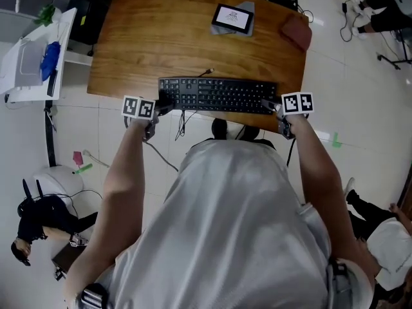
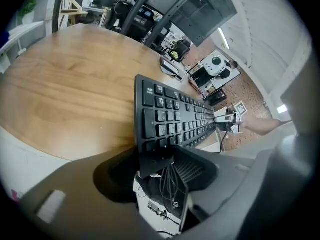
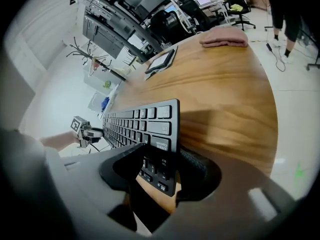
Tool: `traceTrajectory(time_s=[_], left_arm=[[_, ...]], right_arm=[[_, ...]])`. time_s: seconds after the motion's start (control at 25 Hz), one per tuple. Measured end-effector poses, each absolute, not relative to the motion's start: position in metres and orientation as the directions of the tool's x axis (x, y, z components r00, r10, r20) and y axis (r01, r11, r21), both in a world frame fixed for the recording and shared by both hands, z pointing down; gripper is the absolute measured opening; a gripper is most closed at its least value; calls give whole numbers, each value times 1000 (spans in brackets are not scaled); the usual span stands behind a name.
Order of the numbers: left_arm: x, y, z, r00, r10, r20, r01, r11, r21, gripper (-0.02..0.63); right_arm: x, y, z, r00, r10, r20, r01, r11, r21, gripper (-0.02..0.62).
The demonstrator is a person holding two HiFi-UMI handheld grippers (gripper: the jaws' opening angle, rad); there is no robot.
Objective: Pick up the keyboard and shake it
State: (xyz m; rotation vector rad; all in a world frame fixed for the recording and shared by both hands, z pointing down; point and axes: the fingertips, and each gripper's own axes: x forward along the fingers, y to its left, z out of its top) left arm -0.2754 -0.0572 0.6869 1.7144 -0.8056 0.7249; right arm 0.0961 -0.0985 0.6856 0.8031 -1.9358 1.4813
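While the black full-size keyboard (image 1: 217, 95) lies flat along the near edge of the wooden bench (image 1: 161, 37), lower middle of the head view, both grippers sit at its two short ends. Left gripper (image 2: 155, 166): jaws apart, straddling the keyboard's left end, corner of the casing between them, no squeeze visible. Right gripper (image 3: 160, 166): jaws apart too, set around the right end, one jaw over the keys, the other on the underside by the wood; its ribbed pad looks just at the casing but I would not call it clamped. Keyboard's left corner appears to hang a little past the bench rim in the left gripper view. Its cable (image 1: 182, 122) drops off the near edge, centre of the head view

Handling, judged: rigid plastic slab, light, long and thin, so it should lift as one piece if both ends go up together; held at one end only it would likely sag and twist out. Casing is smooth and keycaps give under a pad, so the grip may slip during shaking unless the jaws bite on the end frame past the last key column. Cable may tug or snag on the bench edge. Step in hand looks like taking hold at both ends, lift not yet done. Tablet (image 1: 232, 18) and brown cloth (image 1: 296, 32) sit upper right of the bench, well apart from the keyboard
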Motion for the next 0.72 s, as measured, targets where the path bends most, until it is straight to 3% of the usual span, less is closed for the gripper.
traceTrajectory(time_s=[0.72], left_arm=[[-275, -80, 711, 586, 76, 807, -796, -133, 591, 224]], right_arm=[[100, -97, 708, -603, -52, 796, -798, 13, -603, 195]])
